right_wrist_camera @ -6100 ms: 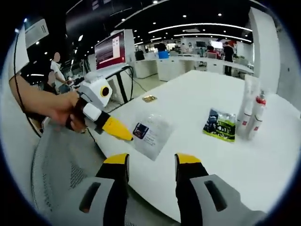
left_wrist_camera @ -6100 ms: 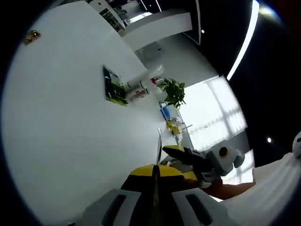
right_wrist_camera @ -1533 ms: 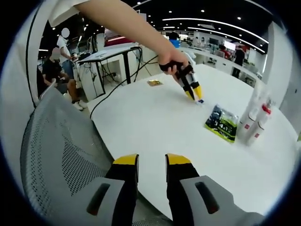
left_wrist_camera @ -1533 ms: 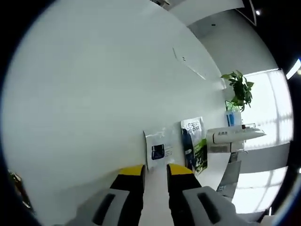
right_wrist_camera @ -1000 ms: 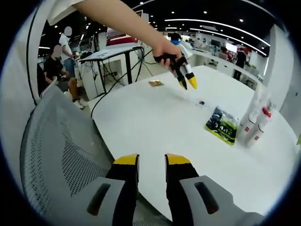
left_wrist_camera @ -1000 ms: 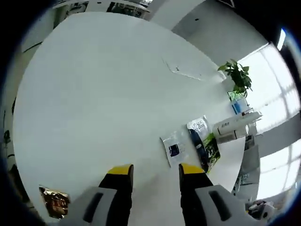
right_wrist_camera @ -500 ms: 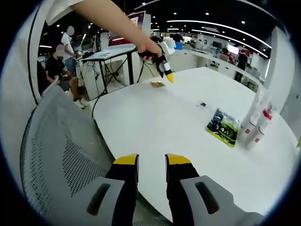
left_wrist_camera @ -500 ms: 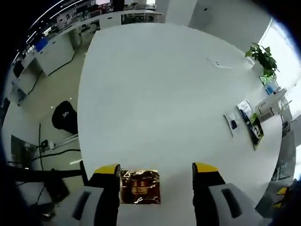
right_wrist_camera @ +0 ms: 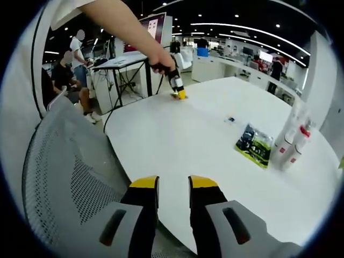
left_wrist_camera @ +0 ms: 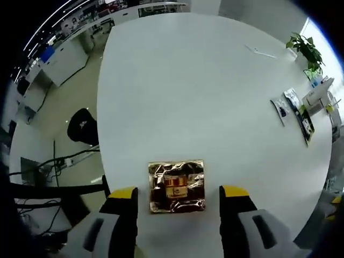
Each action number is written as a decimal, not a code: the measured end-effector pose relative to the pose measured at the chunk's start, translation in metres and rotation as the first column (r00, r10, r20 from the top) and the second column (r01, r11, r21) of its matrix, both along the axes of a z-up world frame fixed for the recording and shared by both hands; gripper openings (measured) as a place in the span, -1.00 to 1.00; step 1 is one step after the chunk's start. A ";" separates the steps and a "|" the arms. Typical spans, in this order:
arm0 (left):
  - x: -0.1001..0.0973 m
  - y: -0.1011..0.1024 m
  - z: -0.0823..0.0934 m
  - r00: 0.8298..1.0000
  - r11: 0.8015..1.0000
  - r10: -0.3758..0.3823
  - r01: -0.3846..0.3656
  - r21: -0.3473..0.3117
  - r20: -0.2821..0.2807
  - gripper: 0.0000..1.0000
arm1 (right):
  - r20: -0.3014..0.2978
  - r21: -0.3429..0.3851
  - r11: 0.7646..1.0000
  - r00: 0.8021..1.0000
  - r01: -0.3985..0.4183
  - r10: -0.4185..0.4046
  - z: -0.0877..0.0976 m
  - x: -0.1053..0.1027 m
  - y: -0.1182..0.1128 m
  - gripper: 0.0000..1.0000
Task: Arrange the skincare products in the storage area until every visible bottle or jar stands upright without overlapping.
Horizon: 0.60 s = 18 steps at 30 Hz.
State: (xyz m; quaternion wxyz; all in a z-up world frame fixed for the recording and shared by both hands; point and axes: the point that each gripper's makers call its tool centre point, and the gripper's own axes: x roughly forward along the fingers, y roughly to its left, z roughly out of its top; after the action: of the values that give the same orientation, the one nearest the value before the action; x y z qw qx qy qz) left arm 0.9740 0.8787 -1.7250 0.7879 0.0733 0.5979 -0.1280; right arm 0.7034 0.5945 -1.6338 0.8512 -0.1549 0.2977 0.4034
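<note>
1. Two grippers were in use: the left gripper [left_wrist_camera: 179,194] hung over a gold foil sachet [left_wrist_camera: 177,186] on the white table [left_wrist_camera: 204,102], jaws spread wide either side, gripping nothing.
2. The right gripper [right_wrist_camera: 173,184] stood narrowly parted, empty, at the table's near edge.
3. Upright bottles [right_wrist_camera: 290,141] stood beside a green sachet [right_wrist_camera: 253,145].

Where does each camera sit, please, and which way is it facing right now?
Left gripper view: rides on the left tongs, above the white table's edge, looking down at a gold sachet between its open tips.
Right gripper view: rides on the right tongs, beside a mesh chair, facing across the table; the person's arm reaches out.
Shared: table, sachet, left tongs, far bottles.
</note>
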 end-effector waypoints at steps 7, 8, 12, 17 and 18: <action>0.006 -0.001 0.000 0.999 0.999 -0.036 0.036 0.003 0.034 0.08 | 0.006 -0.008 1.000 1.000 0.007 -0.007 0.000 0.001 -0.002 -0.62; 0.004 -0.002 0.001 0.998 0.999 -0.050 0.050 0.000 0.042 -0.01 | 0.009 -0.009 1.000 1.000 0.006 -0.006 0.001 0.001 -0.002 -0.62; -0.001 -0.005 0.002 0.998 0.999 -0.050 0.050 -0.003 0.049 -0.18 | 0.013 -0.006 1.000 1.000 0.002 -0.002 0.002 0.001 -0.001 -0.62; -0.012 -0.014 0.003 0.996 0.997 -0.073 0.073 0.000 0.053 -0.19 | 0.022 -0.006 1.000 1.000 -0.001 0.001 0.003 0.001 -0.001 -0.63; -0.014 -0.016 0.003 0.996 0.997 -0.076 0.076 -0.003 0.055 -0.20 | 0.021 -0.003 1.000 1.000 0.000 0.001 0.003 0.001 -0.001 -0.63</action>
State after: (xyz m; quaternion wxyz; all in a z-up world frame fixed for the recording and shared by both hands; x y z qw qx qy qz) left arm 0.9599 0.8626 -1.7215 0.7988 0.0977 0.5724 -0.1574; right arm 0.7048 0.5935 -1.6307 0.8540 -0.1607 0.2892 0.4014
